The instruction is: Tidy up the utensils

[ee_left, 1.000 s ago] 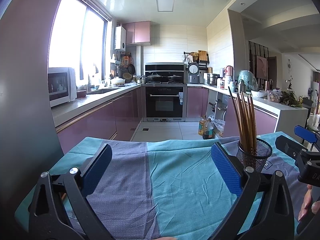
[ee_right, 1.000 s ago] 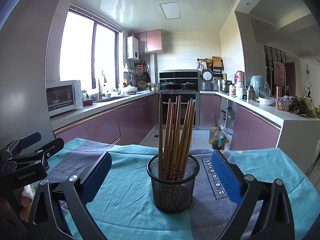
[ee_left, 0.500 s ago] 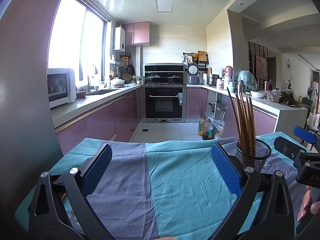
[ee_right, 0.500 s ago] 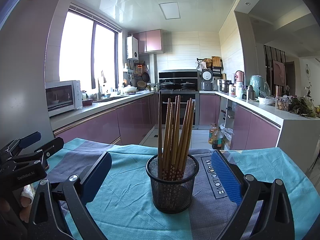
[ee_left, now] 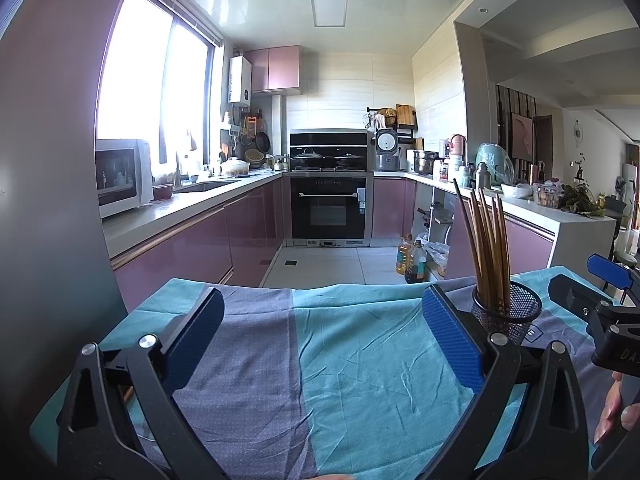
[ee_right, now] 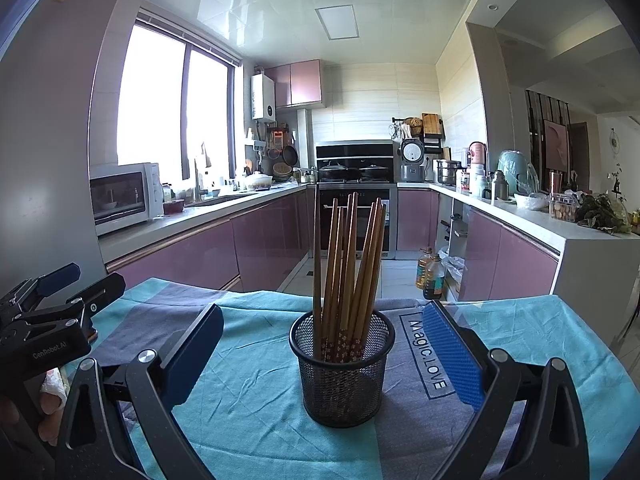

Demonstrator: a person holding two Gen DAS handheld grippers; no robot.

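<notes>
A black mesh cup point(ee_right: 342, 364) stands upright on the teal and purple cloth point(ee_right: 256, 408), holding several wooden chopsticks point(ee_right: 348, 264) that lean slightly right. My right gripper point(ee_right: 322, 356) is open, its blue pads wide apart on either side of the cup without touching it. In the left wrist view the same cup point(ee_left: 508, 312) sits just right of my open left gripper point(ee_left: 320, 336), which hovers over bare cloth point(ee_left: 352, 376) with nothing between its fingers. The other gripper's body shows at each view's edge.
The table's far edge drops to a tiled kitchen floor point(ee_left: 320, 264). Purple cabinets and a counter with a microwave point(ee_right: 124, 196) run along the left, an oven point(ee_left: 328, 208) at the back, oil bottles point(ee_left: 412, 260) on the floor. A hand point(ee_left: 612, 408) holds the right tool.
Both views have shifted only slightly; the cup sits a touch further left in each. Both grippers stay open.
</notes>
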